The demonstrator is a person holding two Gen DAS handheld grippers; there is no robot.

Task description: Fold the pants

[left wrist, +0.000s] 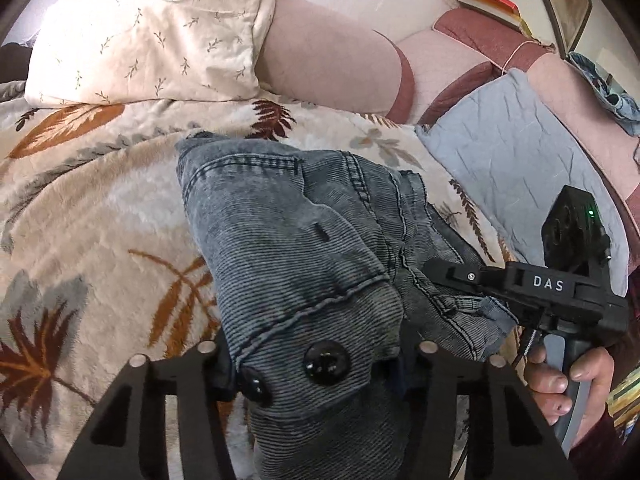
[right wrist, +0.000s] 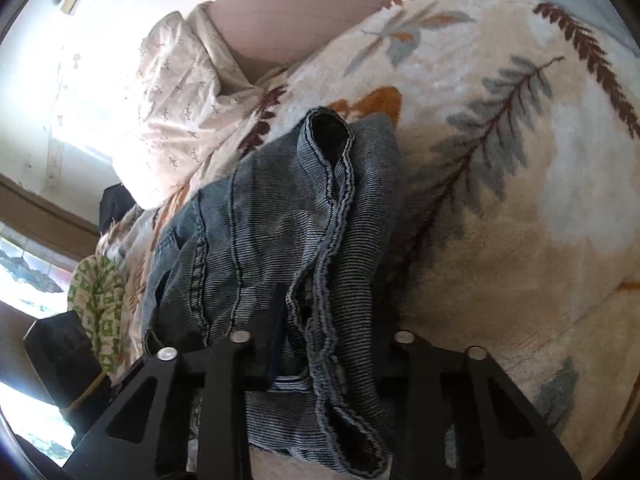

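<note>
Grey-blue corduroy pants [left wrist: 296,240] lie bunched on a leaf-patterned blanket [left wrist: 100,208]. My left gripper [left wrist: 316,364] is shut on the waistband, where two black buttons [left wrist: 326,362] show between the fingers. My right gripper [left wrist: 472,280] comes in from the right in the left wrist view and is shut on a hem edge of the pants. In the right wrist view the right gripper [right wrist: 320,360] clamps folded hem layers of the pants [right wrist: 280,232], which hang over its jaws onto the blanket [right wrist: 520,160].
A cream pillow [left wrist: 152,28] and a pink headboard cushion [left wrist: 332,60] lie beyond the pants. A light blue quilted pad [left wrist: 504,160] lies to the right. Books [left wrist: 492,4] sit on the headboard. A green patterned cloth [right wrist: 100,304] hangs at the bed's edge.
</note>
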